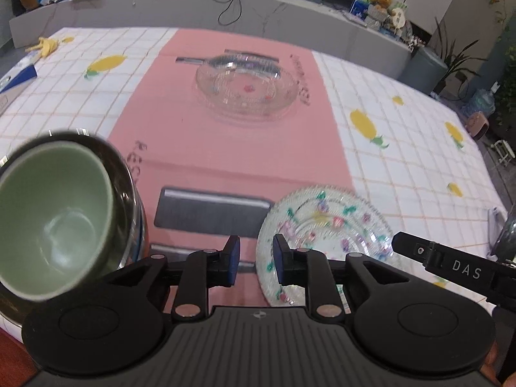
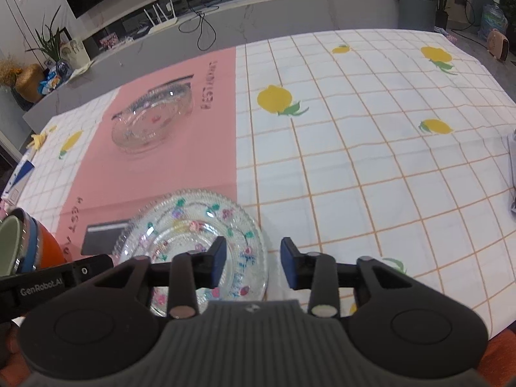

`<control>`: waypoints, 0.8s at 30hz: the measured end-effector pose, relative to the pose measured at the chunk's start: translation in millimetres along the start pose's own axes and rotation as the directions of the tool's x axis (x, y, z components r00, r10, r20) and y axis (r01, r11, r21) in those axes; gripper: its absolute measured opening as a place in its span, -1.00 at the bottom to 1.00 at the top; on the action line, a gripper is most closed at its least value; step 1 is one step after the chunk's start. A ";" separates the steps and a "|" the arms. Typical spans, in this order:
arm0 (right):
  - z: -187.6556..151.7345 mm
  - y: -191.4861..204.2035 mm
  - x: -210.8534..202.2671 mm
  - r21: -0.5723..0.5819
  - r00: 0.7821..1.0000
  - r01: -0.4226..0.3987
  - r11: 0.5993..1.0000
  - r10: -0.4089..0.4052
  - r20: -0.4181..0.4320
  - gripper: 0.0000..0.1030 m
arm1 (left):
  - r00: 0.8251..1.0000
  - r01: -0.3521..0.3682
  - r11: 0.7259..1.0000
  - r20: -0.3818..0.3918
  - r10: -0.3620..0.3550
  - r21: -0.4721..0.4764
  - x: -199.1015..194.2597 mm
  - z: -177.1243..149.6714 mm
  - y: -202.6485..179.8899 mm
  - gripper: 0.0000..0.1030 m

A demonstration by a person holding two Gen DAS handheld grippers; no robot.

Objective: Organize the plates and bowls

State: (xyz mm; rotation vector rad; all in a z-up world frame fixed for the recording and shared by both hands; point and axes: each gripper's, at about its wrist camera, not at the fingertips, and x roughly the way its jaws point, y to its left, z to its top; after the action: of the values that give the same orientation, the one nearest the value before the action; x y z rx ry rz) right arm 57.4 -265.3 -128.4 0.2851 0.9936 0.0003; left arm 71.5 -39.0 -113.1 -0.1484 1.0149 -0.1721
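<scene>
A clear glass plate with a flower pattern point(image 1: 325, 225) lies near the front of the pink mat; it also shows in the right wrist view point(image 2: 193, 225). A second clear glass plate point(image 1: 246, 92) sits at the far end of the mat, also in the right wrist view point(image 2: 151, 122). A green bowl point(image 1: 54, 222) sits in a stack of dark bowls at the left; its edge shows in the right wrist view point(image 2: 9, 248). My left gripper point(image 1: 256, 259) is open, its jaws straddling the flowered plate's left rim. My right gripper point(image 2: 253, 262) is open over that plate's right rim.
A pink mat point(image 1: 225, 148) with dark rectangles covers the middle of a checked tablecloth with yellow fruit prints point(image 2: 354, 161). A banana peel point(image 1: 45, 46) lies at the far left. A grey counter with cables runs behind the table.
</scene>
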 end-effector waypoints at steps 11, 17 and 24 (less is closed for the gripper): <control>43.7 22.1 -18.9 -0.045 0.996 -0.073 0.996 0.075 0.051 -0.20 | 0.997 0.004 0.999 0.073 -0.008 0.049 -34.7 68.7 3.5 -0.35; 77.2 42.8 -10.1 -0.075 0.992 -0.108 0.991 0.113 0.056 -0.20 | 0.996 -0.041 0.996 0.085 0.034 0.082 -34.8 114.7 12.8 -0.35; 115.1 59.8 22.7 -0.076 0.989 -0.141 0.987 0.144 0.030 -0.19 | 0.996 -0.051 0.989 0.081 0.039 0.139 -9.0 158.7 23.4 -0.35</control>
State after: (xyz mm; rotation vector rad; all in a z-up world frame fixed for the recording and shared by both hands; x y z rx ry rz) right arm 172.6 -232.0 -74.1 0.2866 0.9337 0.1613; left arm 204.0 -7.4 -27.9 -0.0031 0.9237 -0.1951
